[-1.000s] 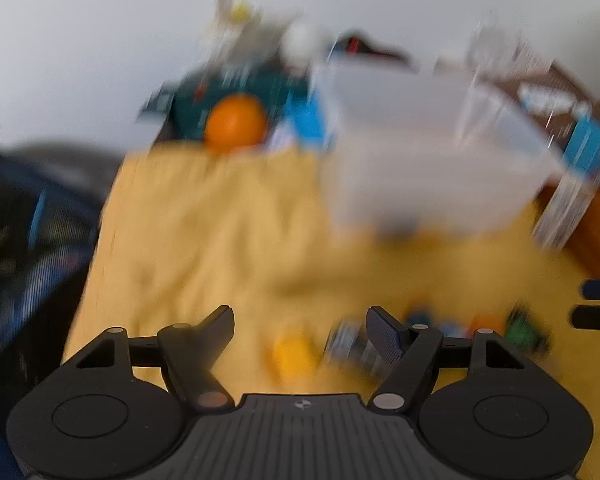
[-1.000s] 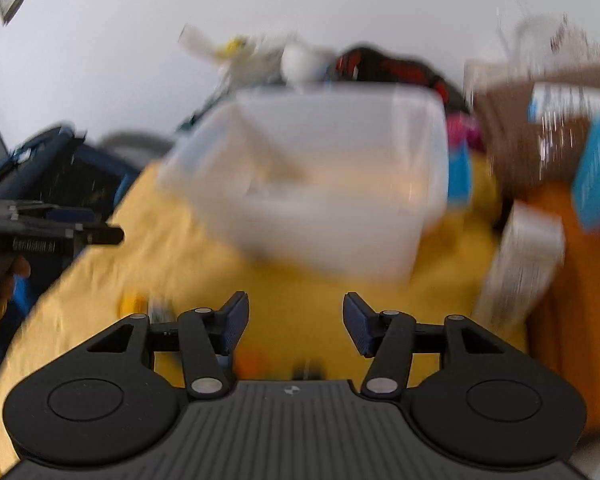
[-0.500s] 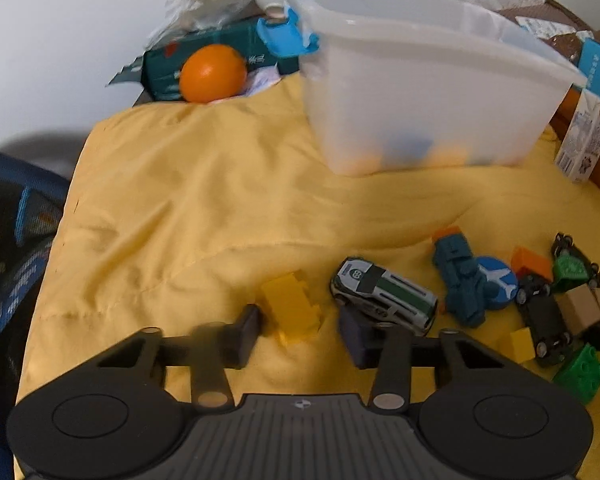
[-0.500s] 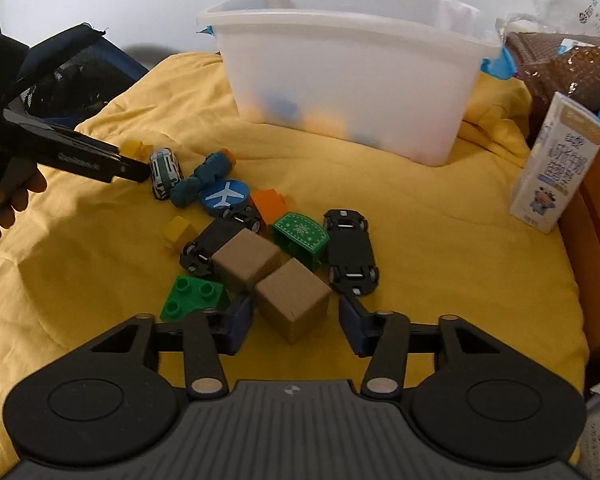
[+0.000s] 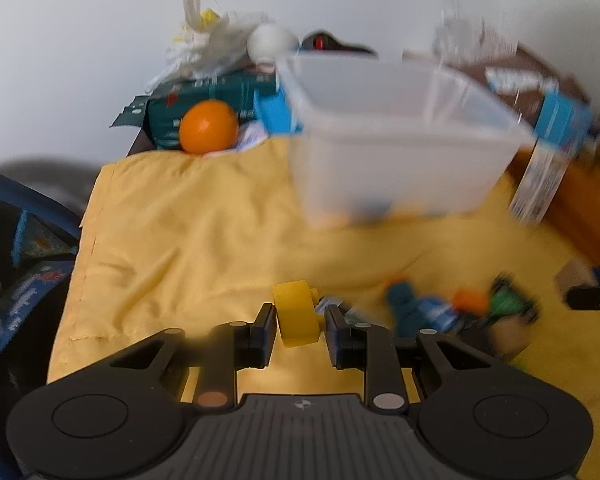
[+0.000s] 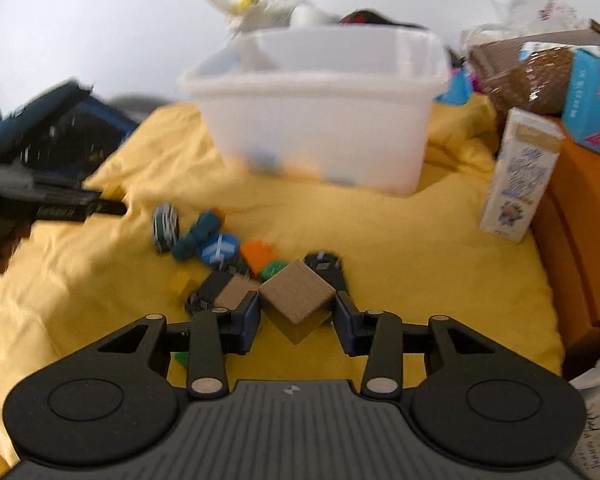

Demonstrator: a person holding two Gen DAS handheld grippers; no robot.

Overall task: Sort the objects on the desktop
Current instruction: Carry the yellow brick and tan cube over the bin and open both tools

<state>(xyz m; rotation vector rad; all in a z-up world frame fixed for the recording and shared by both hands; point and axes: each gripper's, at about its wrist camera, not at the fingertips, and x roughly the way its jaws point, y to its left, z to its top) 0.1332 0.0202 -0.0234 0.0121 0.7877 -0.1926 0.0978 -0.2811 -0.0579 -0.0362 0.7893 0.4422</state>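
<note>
My left gripper (image 5: pixel 299 322) is shut on a yellow toy brick (image 5: pixel 297 313) and holds it above the yellow cloth (image 5: pixel 188 232). My right gripper (image 6: pixel 296 312) is shut on a brown wooden cube (image 6: pixel 296 294), lifted over a pile of toys: a second wooden cube (image 6: pixel 234 290), black toy cars (image 6: pixel 324 266), a green brick (image 6: pixel 274 269), an orange brick (image 6: pixel 258 250), a blue plane disc (image 6: pixel 219 247) and a white-green car (image 6: pixel 165 222). The white plastic bin (image 6: pixel 320 120) stands behind, with small toys inside; it also shows in the left wrist view (image 5: pixel 396 136).
An orange (image 5: pixel 208 126) and a teal box (image 5: pixel 204 96) lie at the cloth's far left corner. A milk carton (image 6: pixel 518 176) stands right of the bin, beside an orange box (image 6: pixel 580 232) and brown packages (image 6: pixel 520 72). A dark blue bag (image 5: pixel 16 248) lies off the left edge.
Both grippers closed on their pieces and lifted: the left took the yellow brick, the right took the brown cube. Both views have tilted up toward the bin.
</note>
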